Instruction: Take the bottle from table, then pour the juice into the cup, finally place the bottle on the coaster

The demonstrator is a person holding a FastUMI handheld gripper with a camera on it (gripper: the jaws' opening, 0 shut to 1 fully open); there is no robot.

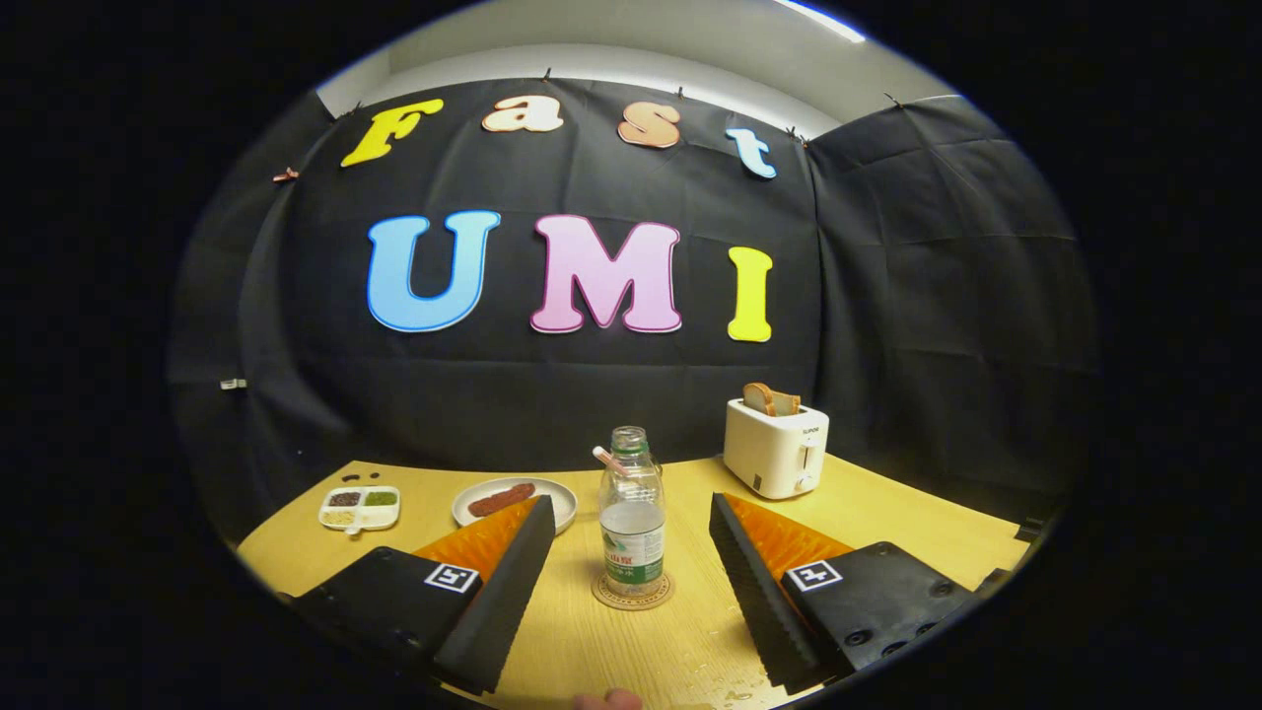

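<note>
one bottle [631, 518], partly filled with clear liquid, stands upright on one coaster [632, 592], between and just ahead of the gripper [631, 518] fingers, jaws released, not touching it; one plate [515, 501] far left holds a sausage; one sectioned dish [359, 507] with grains; one toaster [776, 446] far right holds bread; yellow table [887, 513]

Strong fisheye distortion is noted: the table [887, 513] edge and the cloth wall [887, 296] are bowed outward toward the rim. The scene is lit from above; a bright ceiling strip [818, 18] is blown out. The wall is rendered dim, the tabletop evenly bright. Soft, short shadows are cast. Small glints are seen on the bottle [631, 513]. Focus is sharp at centre. The spread fingers [513, 582] are slightly softened.
</note>
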